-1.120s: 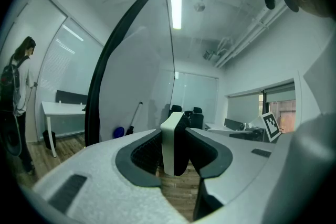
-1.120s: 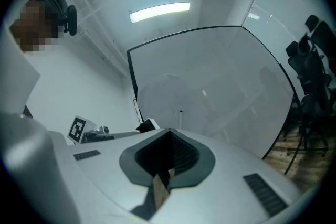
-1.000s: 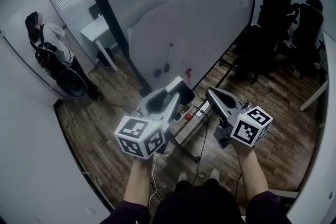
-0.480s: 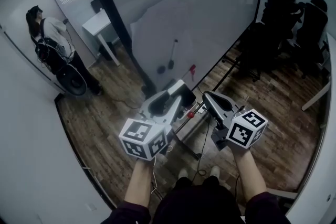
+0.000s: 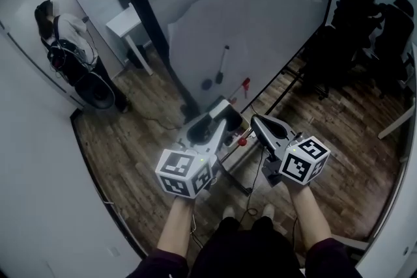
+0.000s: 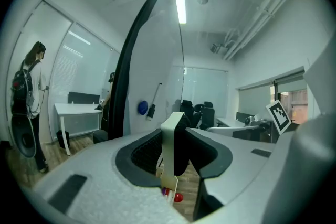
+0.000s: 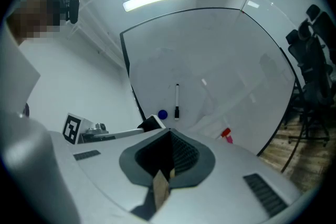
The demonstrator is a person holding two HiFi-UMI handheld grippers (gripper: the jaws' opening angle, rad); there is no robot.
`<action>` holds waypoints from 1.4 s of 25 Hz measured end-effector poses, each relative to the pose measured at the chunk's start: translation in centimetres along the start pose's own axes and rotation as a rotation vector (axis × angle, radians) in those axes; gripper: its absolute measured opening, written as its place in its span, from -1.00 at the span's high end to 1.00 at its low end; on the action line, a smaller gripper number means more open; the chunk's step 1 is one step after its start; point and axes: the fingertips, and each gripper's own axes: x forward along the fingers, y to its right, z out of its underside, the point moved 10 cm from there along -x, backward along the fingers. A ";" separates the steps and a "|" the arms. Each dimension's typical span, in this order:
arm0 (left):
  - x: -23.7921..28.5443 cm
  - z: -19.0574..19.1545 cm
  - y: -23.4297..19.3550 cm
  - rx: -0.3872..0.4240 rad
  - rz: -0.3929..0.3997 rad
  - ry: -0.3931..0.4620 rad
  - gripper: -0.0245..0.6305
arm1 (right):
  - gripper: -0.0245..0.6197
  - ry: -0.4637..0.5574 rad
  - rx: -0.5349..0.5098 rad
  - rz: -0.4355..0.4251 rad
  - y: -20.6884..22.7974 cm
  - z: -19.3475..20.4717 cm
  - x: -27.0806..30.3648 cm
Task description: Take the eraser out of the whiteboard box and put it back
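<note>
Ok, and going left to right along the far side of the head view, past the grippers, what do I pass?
Standing person → white desk → dark round magnet on the board → marker hanging beside it → small red item → black office chairs.

The left tool [image 5: 225, 115] and right tool [image 5: 256, 122] were pale grey shells with black-lined openings, each carrying a white cube [image 5: 186, 172] of black square markers. The sleeves [image 5: 158, 265] were dark maroon.
</note>
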 end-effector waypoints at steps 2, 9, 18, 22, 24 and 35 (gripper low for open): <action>0.2 0.4 -0.2 0.010 -0.012 0.001 0.52 | 0.91 -0.004 0.005 -0.001 0.2 0.3 0.2; 1.6 2.3 -0.8 0.061 -0.042 -0.010 0.52 | 0.91 -0.025 0.032 0.003 1.4 1.8 1.5; 2.9 4.3 -1.4 0.154 -0.110 -0.014 0.52 | 0.91 -0.050 0.063 0.002 2.7 3.4 2.7; 3.5 4.9 -1.4 0.196 -0.138 -0.014 0.52 | 0.91 -0.061 0.073 0.003 3.2 3.9 3.1; 3.9 5.4 -1.4 0.223 -0.151 -0.016 0.52 | 0.91 -0.065 0.076 0.004 3.5 4.2 3.2; 5.7 8.6 -1.8 0.319 -0.196 -0.059 0.52 | 0.91 -0.089 0.092 0.027 4.7 5.5 3.5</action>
